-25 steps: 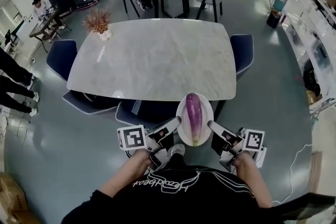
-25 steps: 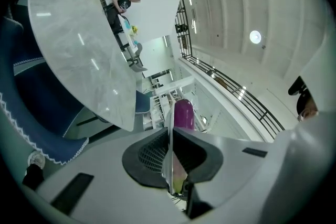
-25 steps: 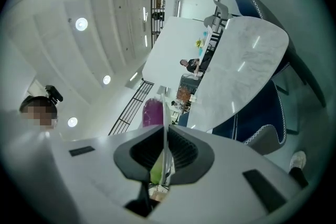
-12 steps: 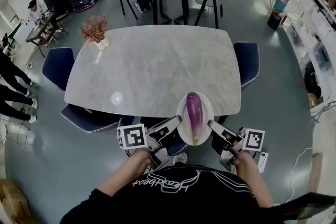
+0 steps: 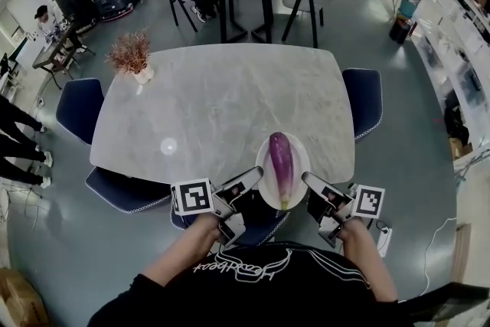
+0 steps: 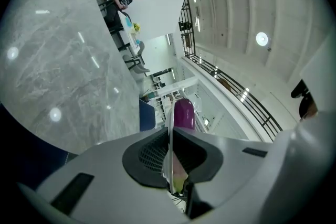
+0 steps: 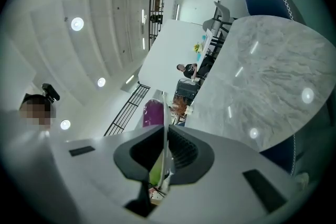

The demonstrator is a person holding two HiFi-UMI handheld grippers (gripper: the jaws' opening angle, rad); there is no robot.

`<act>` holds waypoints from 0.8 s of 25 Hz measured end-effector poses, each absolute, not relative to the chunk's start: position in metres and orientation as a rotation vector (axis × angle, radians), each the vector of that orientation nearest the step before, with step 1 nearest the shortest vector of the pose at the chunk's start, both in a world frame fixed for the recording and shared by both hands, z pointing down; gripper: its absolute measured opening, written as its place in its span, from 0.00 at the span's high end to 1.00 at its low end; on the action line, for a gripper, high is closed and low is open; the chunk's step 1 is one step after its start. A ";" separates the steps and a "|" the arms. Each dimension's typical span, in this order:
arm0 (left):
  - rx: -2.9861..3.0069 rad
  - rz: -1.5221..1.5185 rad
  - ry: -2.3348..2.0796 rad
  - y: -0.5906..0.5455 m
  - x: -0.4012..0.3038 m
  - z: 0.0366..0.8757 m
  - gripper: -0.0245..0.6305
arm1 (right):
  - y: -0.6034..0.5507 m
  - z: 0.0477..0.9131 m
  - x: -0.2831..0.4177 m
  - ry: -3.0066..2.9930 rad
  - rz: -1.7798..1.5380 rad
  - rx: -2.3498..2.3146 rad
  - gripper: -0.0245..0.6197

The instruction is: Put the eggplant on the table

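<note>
Left claw (image 5: 255,178) and right claw (image 5: 308,182) each clamp an opposite rim of the white plate (image 5: 299,155), eggplant (image 5: 281,163) lying lengthwise on it, above the marble surface's (image 5: 222,99) near edge.

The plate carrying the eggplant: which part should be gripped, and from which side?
Grip the plate by its thin rim at the two side edges, jaws coming in level from left and right, as the left gripper and right gripper do now. The eggplant lies lengthwise down the middle, leaving those rims bare, and opposite grips should keep it level.
</note>
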State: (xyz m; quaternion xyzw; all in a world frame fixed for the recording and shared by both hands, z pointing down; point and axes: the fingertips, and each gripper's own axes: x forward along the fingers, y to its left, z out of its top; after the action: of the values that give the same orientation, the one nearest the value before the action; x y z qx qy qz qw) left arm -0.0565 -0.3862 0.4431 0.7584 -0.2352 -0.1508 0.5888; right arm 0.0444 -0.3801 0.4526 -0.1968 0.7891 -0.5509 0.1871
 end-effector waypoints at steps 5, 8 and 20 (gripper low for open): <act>1.782 -0.358 -0.578 -0.402 -0.062 0.445 0.93 | -0.396 0.453 0.040 2.244 -1.527 -0.567 0.93; 1.805 -0.350 -0.590 -0.417 -0.068 0.445 0.93 | -0.411 0.452 0.037 2.233 -1.532 -0.571 0.93; 1.811 -0.341 -0.602 -0.468 -0.075 0.453 0.93 | -0.461 0.460 0.031 2.223 -1.533 -0.617 0.93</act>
State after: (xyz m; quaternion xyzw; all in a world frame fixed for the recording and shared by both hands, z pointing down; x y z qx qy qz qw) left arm -0.0747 -0.4685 0.4526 0.7701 -0.2560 -0.1452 0.5659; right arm 0.0306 -0.4613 0.4596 -0.2187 0.7887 -0.5440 0.1846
